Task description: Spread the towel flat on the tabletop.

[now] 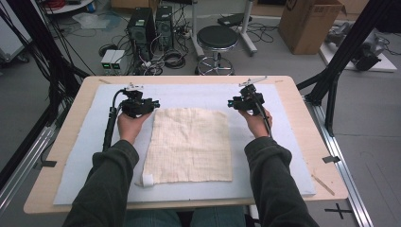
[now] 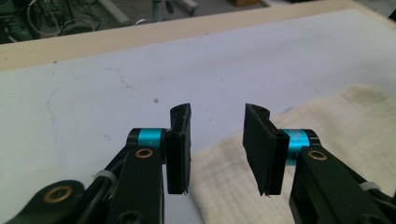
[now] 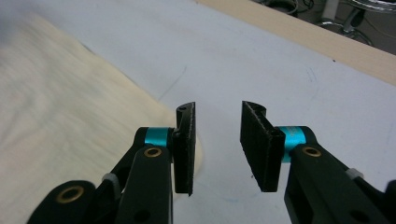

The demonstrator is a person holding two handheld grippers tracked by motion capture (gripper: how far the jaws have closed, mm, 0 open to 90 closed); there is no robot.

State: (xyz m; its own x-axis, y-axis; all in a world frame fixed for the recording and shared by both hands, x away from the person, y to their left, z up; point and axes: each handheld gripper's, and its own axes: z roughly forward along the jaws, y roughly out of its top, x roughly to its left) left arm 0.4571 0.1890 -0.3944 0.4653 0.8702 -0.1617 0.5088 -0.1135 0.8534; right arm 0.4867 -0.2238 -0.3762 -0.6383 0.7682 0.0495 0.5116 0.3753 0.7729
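Cloth point(image 1: 191, 144), cream and loosely woven, lay spread flat on the pale blue mat point(image 1: 85, 179) covering the bench point(image 1: 302, 123), roughly square, with a small white tag point(image 1: 147, 179) at its near left corner. Both far corners sat just inside the two tongs: the left tongs point(image 1: 152, 102) hung beside the far left corner, the right tongs point(image 1: 230, 102) beside the far right one, each pointing inward toward the other across the cloth's far edge. In the left gripper view the left tongs point(image 2: 217, 142) stood parted with nothing between them, the cloth's corner lying below and to the right of the gap. In the right gripper view the right tongs point(image 3: 217, 142) were likewise parted and empty, the cloth's edge lying under the left pad and stretching away to the left. Neither hand looked nearer than the other; the cloth lay between them, so any next grip would likely come inward and down onto the far corners.
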